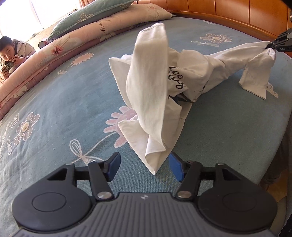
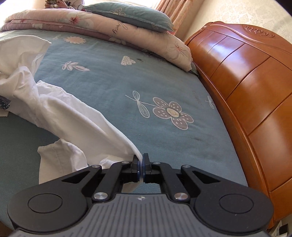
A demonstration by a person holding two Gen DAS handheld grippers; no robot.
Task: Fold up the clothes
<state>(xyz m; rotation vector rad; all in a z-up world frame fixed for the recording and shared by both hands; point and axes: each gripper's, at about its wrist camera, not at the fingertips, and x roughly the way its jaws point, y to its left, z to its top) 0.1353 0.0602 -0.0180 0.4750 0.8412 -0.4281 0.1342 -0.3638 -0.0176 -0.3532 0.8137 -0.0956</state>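
Note:
A white T-shirt with black lettering lies bunched on the blue flowered bed sheet. One fold stands up in the air, and its lowest corner hangs between the blue pads of my left gripper. That gripper is open and neither pad presses the cloth. My right gripper is shut on an edge of the T-shirt, which stretches away to the left. In the left wrist view the right gripper shows at the far right, pulling the cloth taut, with a sleeve hanging below it.
A folded pink quilt with a teal pillow on top lies along the far side of the bed. The wooden headboard rises to the right. A person sits beyond the quilt. The bed's edge drops off at right.

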